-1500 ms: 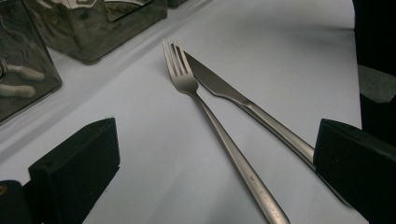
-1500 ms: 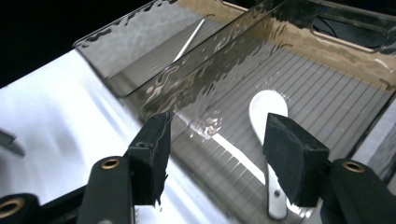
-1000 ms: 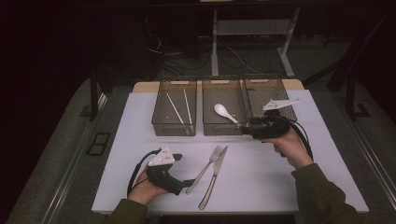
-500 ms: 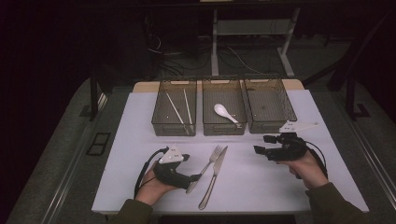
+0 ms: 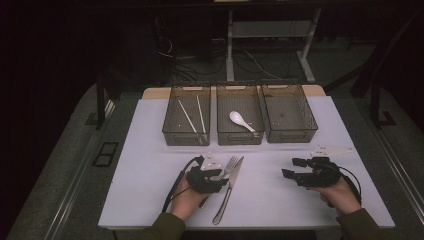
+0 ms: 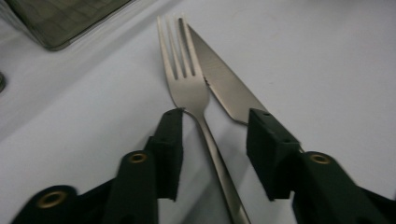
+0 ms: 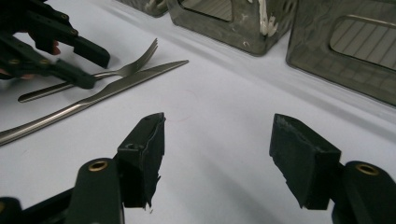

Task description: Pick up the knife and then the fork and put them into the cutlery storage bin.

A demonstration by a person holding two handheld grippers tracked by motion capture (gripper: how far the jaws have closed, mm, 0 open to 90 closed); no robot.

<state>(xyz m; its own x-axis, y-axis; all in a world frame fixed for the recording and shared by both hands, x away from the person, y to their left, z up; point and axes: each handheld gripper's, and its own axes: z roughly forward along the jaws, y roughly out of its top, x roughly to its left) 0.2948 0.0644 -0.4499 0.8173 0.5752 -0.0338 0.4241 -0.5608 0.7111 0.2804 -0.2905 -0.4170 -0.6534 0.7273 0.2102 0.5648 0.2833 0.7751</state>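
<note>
A steel fork (image 5: 229,165) and knife (image 5: 231,186) lie side by side on the white mat, tips pointing to the trays. My left gripper (image 5: 220,179) is low on the mat with its jaws on either side of the fork's neck (image 6: 187,84). The jaws have just been closing, and a gap still shows on both sides of the handle. The knife blade (image 6: 224,84) runs under the right-hand jaw. My right gripper (image 5: 290,167) hovers open above bare mat at the right, with nothing between its fingers (image 7: 217,149). It looks across at the fork (image 7: 135,65) and knife (image 7: 116,88).
Three smoky plastic trays stand in a row at the far side of the mat. The left one (image 5: 182,137) holds chopsticks (image 5: 186,116), the middle one (image 5: 239,137) a white spoon (image 5: 241,121). The right one (image 5: 292,135) looks empty. The mat (image 5: 150,165) ends close behind both hands.
My right gripper has come back from over the right tray toward the near edge and lower. My left gripper has slid right onto the fork, and its jaws have narrowed around the handle.
</note>
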